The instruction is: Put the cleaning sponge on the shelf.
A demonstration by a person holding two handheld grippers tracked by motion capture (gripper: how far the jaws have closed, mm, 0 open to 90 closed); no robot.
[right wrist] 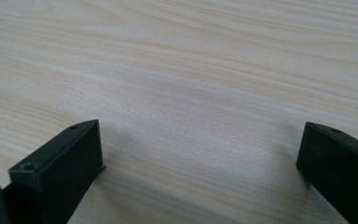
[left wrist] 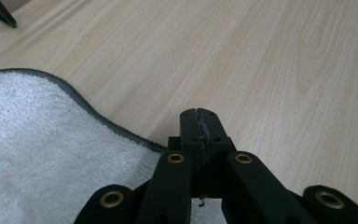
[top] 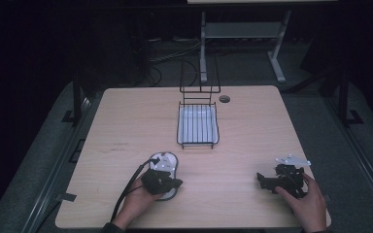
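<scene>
A white towelling cloth (top: 166, 161) with a dark hem lies on the wooden table (top: 126, 121) at the front left. My left gripper (top: 176, 183) rests over its near part, held by a hand. In the left gripper view that gripper (left wrist: 200, 122) has its jaws pressed together, the tips just past the cloth's (left wrist: 37, 149) hem, over bare wood, with nothing visible between them. My right gripper (top: 263, 179) sits low over the table at the front right, held by the other hand. Its jaws (right wrist: 200, 140) stand wide apart over bare wood.
A black wire basket (top: 197, 141) with a white tray inside stands at the table's middle back, and a taller wire frame (top: 200, 90) rises behind it. A round cable hole (top: 224, 99) is near the far edge. A table's metal legs (top: 278, 63) stand beyond.
</scene>
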